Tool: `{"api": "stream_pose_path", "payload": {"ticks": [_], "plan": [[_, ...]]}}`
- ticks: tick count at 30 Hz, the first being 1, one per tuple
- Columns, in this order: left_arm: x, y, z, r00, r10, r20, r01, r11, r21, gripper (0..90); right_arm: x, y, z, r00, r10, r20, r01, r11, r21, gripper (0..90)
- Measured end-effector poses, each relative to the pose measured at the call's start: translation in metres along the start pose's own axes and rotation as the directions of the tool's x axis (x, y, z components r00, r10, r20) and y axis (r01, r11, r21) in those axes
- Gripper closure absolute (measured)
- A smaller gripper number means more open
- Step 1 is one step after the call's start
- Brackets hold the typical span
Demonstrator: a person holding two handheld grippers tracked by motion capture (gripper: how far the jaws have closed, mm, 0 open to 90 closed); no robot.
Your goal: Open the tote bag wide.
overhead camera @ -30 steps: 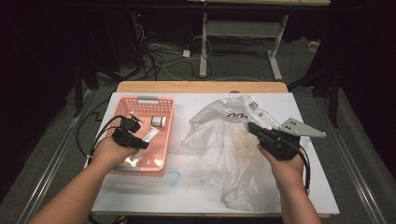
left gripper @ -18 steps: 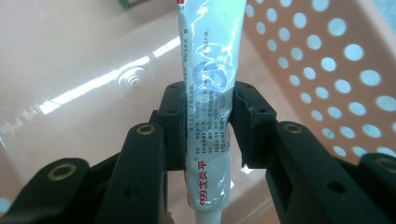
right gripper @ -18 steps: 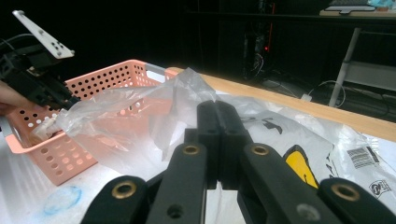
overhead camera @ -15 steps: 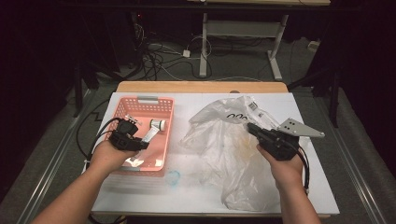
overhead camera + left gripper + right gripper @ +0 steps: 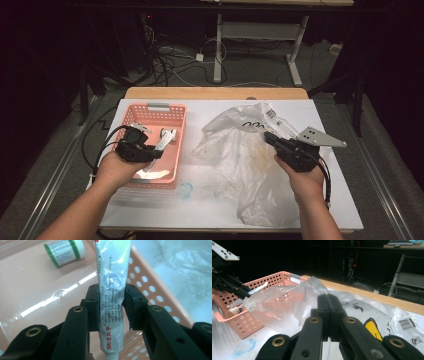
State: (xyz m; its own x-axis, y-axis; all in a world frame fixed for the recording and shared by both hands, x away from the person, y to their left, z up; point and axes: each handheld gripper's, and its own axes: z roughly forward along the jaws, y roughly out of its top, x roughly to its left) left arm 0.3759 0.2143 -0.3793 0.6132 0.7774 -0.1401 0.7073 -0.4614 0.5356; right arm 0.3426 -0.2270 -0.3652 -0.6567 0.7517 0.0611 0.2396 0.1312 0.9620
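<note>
High view: pink basket [image 5: 176, 111] at the desk's left edge holds a small jar [image 5: 65, 251], clear plastic bag [image 5: 240, 150] spreads alongside; left gripper [image 5: 150, 152], jaws clamped on a white tube [image 5: 112, 297], now higher over the basket than earlier; right gripper [image 5: 270, 137] pinches the bag's edge.
</note>
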Motion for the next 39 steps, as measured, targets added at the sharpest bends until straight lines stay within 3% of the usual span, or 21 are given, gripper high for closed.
{"api": "stream_pose_path", "payload": {"ticks": [16, 28, 36, 39], "plan": [[-0.046, 0.015, -0.018, 0.9938, 0.098, 0.052, -0.095, 0.9936, -0.061, 66.4, 0.000, 0.001, -0.001, 1.0000, -0.004, 0.000, 0.004, 1.000, -0.003, 90.0], [-0.083, 0.023, -0.029, 0.9770, 0.190, 0.096, -0.181, 0.9786, -0.098, 66.4, 0.000, 0.000, 0.000, 1.0000, -0.003, 0.002, 0.003, 1.000, -0.001, 90.0], [-0.099, 0.028, -0.021, 0.9684, 0.218, 0.120, -0.208, 0.9736, -0.095, 66.4, 0.000, 0.000, -0.001, 1.0000, -0.003, 0.000, 0.003, 1.000, -0.001, 90.0], [-0.107, 0.030, -0.016, 0.9623, 0.236, 0.134, -0.226, 0.9700, -0.091, 66.3, 0.000, 0.000, -0.001, 1.0000, -0.003, 0.000, 0.003, 1.000, -0.001, 90.0]]}}
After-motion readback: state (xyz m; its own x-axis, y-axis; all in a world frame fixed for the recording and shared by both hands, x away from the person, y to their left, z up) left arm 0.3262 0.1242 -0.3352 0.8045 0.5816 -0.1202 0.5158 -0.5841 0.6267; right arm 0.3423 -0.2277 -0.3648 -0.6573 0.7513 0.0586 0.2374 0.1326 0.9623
